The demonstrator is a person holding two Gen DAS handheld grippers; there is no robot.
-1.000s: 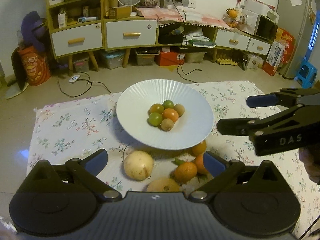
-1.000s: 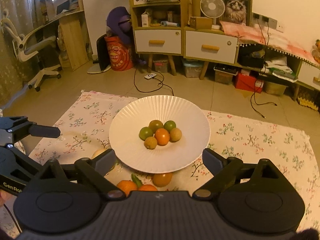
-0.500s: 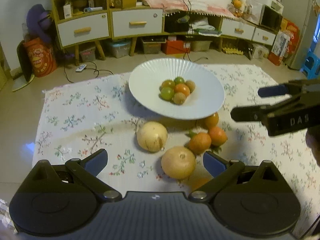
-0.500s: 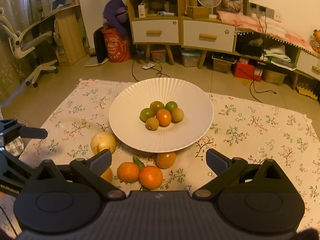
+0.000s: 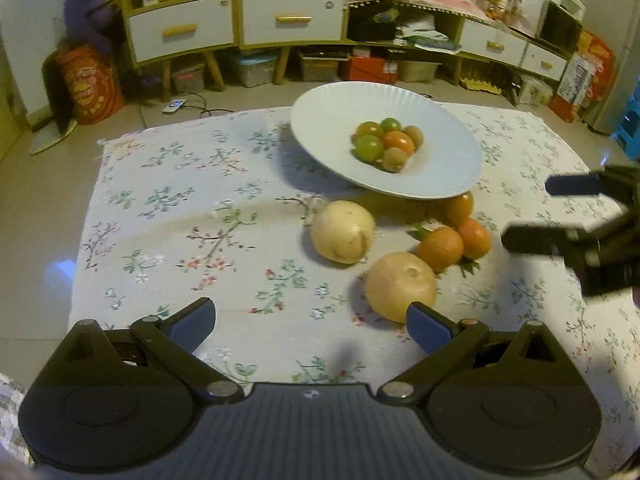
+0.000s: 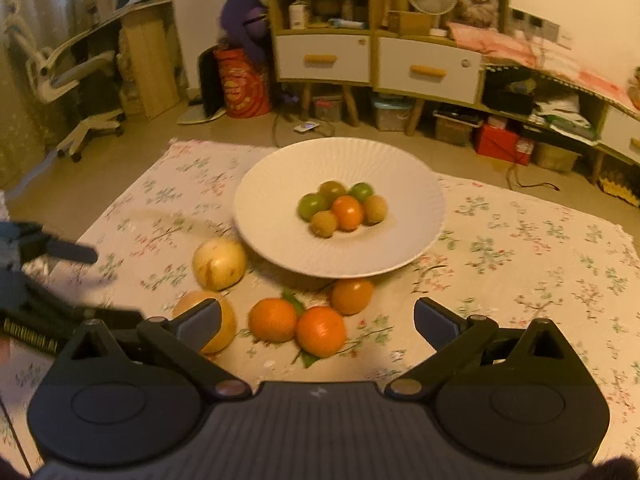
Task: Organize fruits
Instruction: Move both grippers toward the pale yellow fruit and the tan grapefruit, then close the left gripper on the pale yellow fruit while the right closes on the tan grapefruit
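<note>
A white ribbed plate [image 5: 448, 176] [image 6: 272, 248] on a floral cloth holds several small green, orange and brown fruits [image 5: 384, 144] [image 6: 340, 208]. In front of it lie two pale yellow round fruits [image 5: 343, 231] [image 5: 400, 284] and three oranges [image 5: 440, 248] [image 6: 320, 330]. My left gripper [image 5: 310, 320] is open and empty, near the closer pale fruit. My right gripper [image 6: 316, 320] is open and empty, above the oranges. Each gripper shows at the edge of the other's view.
The floral cloth [image 5: 180, 220] lies on a tiled floor. Behind it stand a low cabinet with white drawers [image 5: 288, 20], storage boxes, cables and an orange bag [image 5: 92, 84]. An office chair [image 6: 60, 76] stands far left in the right wrist view.
Both grippers have pulled back and up from the plate. More of the cloth and the loose fruit in front of the plate has come into view. Both stay open.
</note>
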